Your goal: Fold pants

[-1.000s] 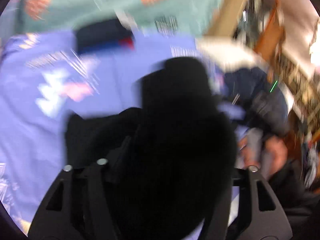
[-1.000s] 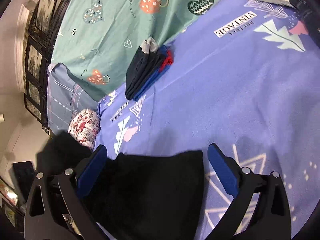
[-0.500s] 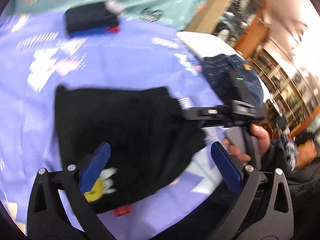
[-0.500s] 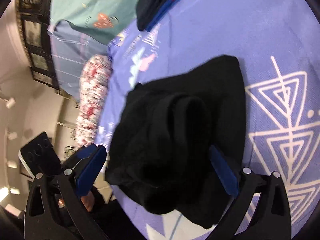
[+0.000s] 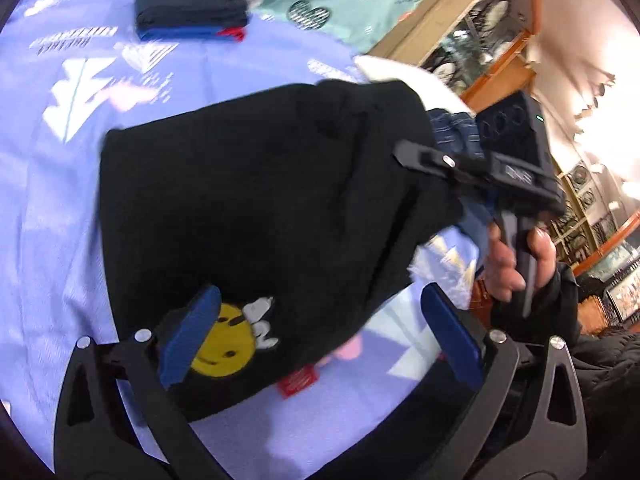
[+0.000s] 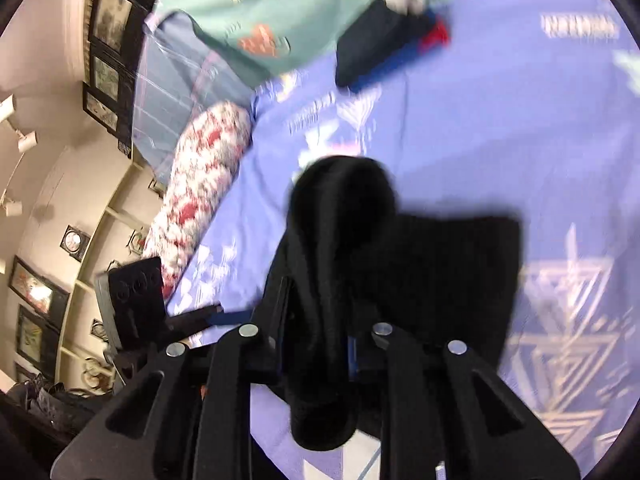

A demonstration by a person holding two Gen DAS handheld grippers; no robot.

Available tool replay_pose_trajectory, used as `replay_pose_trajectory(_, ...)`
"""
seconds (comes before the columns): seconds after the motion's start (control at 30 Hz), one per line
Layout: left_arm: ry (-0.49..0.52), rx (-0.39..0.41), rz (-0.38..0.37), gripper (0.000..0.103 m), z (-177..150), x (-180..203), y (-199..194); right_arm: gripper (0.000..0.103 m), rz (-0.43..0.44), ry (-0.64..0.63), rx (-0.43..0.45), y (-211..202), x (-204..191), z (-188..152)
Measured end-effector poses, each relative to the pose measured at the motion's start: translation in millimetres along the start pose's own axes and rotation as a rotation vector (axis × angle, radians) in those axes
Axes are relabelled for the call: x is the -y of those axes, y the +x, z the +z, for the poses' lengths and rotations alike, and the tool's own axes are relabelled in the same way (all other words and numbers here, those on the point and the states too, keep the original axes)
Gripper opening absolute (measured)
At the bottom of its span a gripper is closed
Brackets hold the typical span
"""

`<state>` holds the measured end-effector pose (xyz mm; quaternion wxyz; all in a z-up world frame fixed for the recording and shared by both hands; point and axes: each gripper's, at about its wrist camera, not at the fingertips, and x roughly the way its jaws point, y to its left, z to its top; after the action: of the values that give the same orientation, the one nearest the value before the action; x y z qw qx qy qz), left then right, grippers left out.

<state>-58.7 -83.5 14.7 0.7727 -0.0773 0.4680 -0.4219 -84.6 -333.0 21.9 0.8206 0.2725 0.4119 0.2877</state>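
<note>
The black pants lie on the purple printed bedspread as a compact bundle, already folded at least once; the smiley-face patch and a red label face up at the near edge. The right gripper has just been closing and now pinches a bunched fold of the black fabric, raising that side off the bed. The left gripper has its jaws spread wide, straddling the near edge without pressing it. Judgement: folding is well advanced; a final fold-over and flattening remain. A folded dark garment stack sits well apart near the green sheet.
</note>
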Motion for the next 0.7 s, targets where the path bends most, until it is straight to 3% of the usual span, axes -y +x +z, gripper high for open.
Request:
replay_pose_trajectory(0.07,0.020,-0.022,0.002,0.101,1,4,9,0.022,-0.089,0.020,0.026,-11,9,8)
replay_pose_trajectory(0.1,0.017,-0.052,0.008,0.101,0,1,17,0.026,-0.108,0.043,-0.005,-6,16,9)
replay_pose_trajectory(0.17,-0.029,-0.126,0.009,0.101,-7,-14,36,0.043,-0.126,0.138,-0.171,21,47,-3)
replay_pose_trajectory(0.2,-0.041,-0.127,-0.004,0.101,-10,-18,37,0.049,-0.188,0.181,-0.222,32,63,-12)
replay_pose_trajectory(0.23,-0.042,-0.115,-0.013,0.101,-12,-18,33,0.047,-0.202,0.218,-0.229,36,77,-22)
replay_pose_trajectory(0.3,-0.025,-0.089,-0.013,0.101,-16,-14,21,0.049,-0.218,0.200,-0.205,24,70,-19)
replay_pose_trajectory(0.37,-0.005,-0.071,-0.047,0.101,-22,-9,8,0.051,-0.295,0.112,-0.115,-2,47,-7)
replay_pose_trajectory(0.43,0.029,-0.066,-0.060,0.101,-26,-4,2,0.069,-0.343,0.019,-0.035,-24,21,5)
replay_pose_trajectory(0.5,0.031,-0.099,-0.055,0.101,-32,-8,8,0.074,-0.299,-0.053,0.013,-30,-6,15)
replay_pose_trajectory(0.53,0.007,-0.122,-0.050,0.101,-34,-13,14,0.075,-0.232,-0.089,0.007,-23,-18,19)
replay_pose_trajectory(0.6,-0.029,-0.139,-0.044,0.101,-37,-21,27,0.077,-0.197,-0.124,-0.024,-2,-28,24)
replay_pose_trajectory(0.7,-0.002,-0.127,-0.037,0.101,-40,-18,26,0.088,-0.309,-0.027,-0.145,52,5,25)
